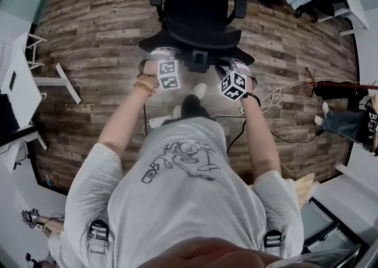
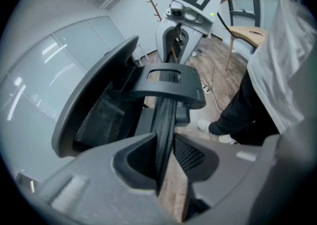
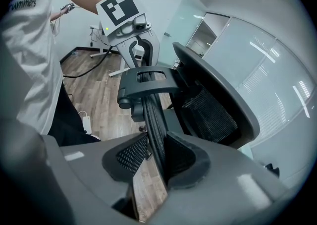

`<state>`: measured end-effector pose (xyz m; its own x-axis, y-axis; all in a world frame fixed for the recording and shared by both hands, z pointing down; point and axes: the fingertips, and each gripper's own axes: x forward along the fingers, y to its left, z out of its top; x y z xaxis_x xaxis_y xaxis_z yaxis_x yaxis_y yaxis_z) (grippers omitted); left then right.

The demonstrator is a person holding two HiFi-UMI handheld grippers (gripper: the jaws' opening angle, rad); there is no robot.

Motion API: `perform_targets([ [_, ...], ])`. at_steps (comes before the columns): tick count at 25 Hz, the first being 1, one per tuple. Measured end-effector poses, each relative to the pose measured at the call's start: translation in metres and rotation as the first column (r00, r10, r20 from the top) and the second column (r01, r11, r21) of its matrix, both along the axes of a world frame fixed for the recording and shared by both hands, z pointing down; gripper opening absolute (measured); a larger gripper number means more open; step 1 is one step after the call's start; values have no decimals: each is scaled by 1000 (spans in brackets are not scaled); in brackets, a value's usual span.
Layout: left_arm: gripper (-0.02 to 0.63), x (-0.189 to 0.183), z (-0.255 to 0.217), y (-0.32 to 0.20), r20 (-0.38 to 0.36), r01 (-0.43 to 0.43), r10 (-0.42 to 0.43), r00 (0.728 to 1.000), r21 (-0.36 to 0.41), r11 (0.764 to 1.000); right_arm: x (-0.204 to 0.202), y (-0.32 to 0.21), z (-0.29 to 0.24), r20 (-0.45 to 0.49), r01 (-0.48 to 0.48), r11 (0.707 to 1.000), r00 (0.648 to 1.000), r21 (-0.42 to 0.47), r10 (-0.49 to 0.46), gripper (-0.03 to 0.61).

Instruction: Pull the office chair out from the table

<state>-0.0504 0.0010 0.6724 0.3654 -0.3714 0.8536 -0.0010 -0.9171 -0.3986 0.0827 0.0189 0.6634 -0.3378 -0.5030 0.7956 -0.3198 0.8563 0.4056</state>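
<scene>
Pinching the chair (image 1: 198, 7) by its back rim with left gripper (image 2: 166, 152) and right gripper (image 3: 153, 157), the person seems mid-pull; next, both should draw it back evenly.

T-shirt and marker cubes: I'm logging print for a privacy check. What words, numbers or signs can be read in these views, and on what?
"runners": on the white T-shirt in the right gripper view, its start cut off.
Small writing beside the chest drawing, head view: too small to read.
Marker cubes: black-and-white squares only, no letters.
</scene>
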Motion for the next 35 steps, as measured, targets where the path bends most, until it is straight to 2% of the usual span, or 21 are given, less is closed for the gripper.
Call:
perform_targets([
  [18, 106, -12, -4, 79, 3, 2, -2, 1000, -9, 1000, -12, 77, -3, 1, 5, 1000, 1000, -7, -5, 123],
  [35, 104, -16, -5, 127, 1, 10, -10, 1000, -44, 999, -16, 123, -5, 6, 16, 999, 1000, -28, -16, 121],
])
